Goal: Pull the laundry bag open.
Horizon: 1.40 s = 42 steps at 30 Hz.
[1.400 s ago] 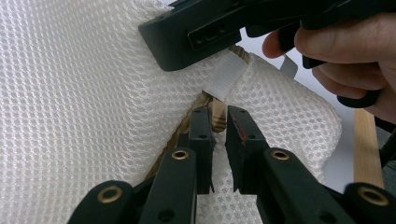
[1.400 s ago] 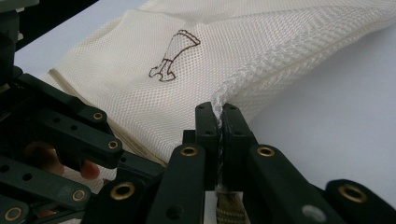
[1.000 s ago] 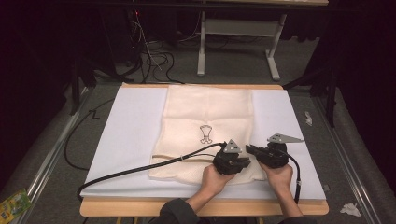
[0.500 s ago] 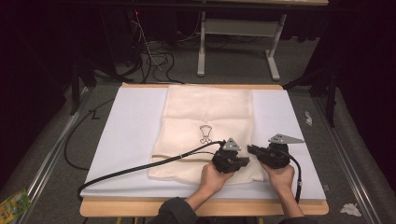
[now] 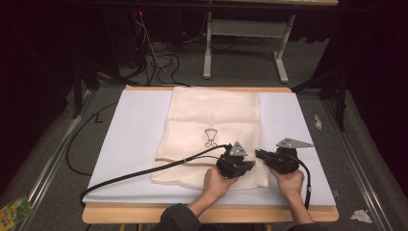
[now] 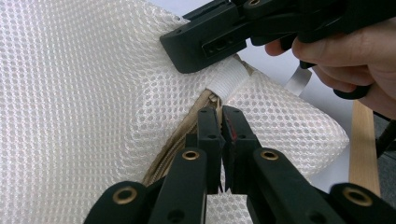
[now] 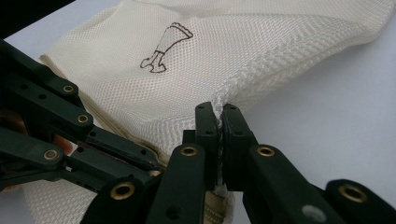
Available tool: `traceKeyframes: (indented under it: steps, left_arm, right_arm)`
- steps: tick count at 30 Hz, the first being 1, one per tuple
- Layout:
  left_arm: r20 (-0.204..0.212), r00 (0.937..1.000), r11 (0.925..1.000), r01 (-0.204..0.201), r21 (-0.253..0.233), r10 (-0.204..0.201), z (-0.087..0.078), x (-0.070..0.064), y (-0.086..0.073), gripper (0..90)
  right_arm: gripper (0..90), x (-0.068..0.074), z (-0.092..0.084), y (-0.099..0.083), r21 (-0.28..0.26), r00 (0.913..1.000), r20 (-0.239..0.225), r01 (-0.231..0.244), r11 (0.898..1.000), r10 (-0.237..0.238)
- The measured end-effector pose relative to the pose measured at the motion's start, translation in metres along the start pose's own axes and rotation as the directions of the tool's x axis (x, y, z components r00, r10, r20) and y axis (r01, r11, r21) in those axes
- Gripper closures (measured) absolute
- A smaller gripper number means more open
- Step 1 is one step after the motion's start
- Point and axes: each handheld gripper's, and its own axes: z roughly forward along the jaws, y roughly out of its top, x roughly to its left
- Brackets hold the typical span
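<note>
Since a second ago, the left hand-held gripper has closed; little else shifted. High view: both work at the near right corner of the cream mesh laundry bag on the white-covered counter, bare room either side. Left gripper view: jaws pressed together at the zipper. Right gripper view: right hand-held gripper pinches the bag's edge.

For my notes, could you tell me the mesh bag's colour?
Cream mesh laundry bag, clearest in the high view.
</note>
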Motion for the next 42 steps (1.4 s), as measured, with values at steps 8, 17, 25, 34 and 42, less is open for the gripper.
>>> traceKeyframes:
  steps: [8, 17, 25, 34, 42]
  left_arm:
    - [-0.011, 0.9998, 0.9998, -0.014, 0.012, 0.014, -0.005, 0.001, 0.003, 87.1]
    - [-0.023, 0.9995, 0.9996, -0.021, 0.019, 0.021, -0.007, 0.0, 0.003, 87.1]
    - [-0.025, 0.9995, 0.9996, -0.016, 0.023, 0.017, -0.008, 0.0, 0.004, 87.1]
    - [-0.039, 0.9992, 0.9992, -0.005, 0.039, 0.007, -0.006, 0.001, 0.002, 87.2]
    - [-0.058, 0.9983, 0.9991, 0.0, 0.042, 0.002, -0.014, 0.008, 0.001, 87.2]
  right_arm:
    - [88.6, -0.002, -0.002, 0.0, -0.002, 1.0, 0.005, 0.0, 1.0, 0.0]
    - [88.6, -0.001, -0.002, -0.001, -0.003, 1.0, 0.005, 0.002, 1.0, -0.002]
    - [88.6, 0.0, -0.002, -0.001, -0.002, 0.9999, 0.015, 0.008, 1.0, -0.008]
    - [88.6, -0.001, -0.001, -0.003, -0.003, 0.9995, 0.019, 0.025, 1.0, -0.025]
    - [88.6, -0.009, -0.008, -0.005, -0.008, 0.9996, 0.026, -0.005, 1.0, 0.005]
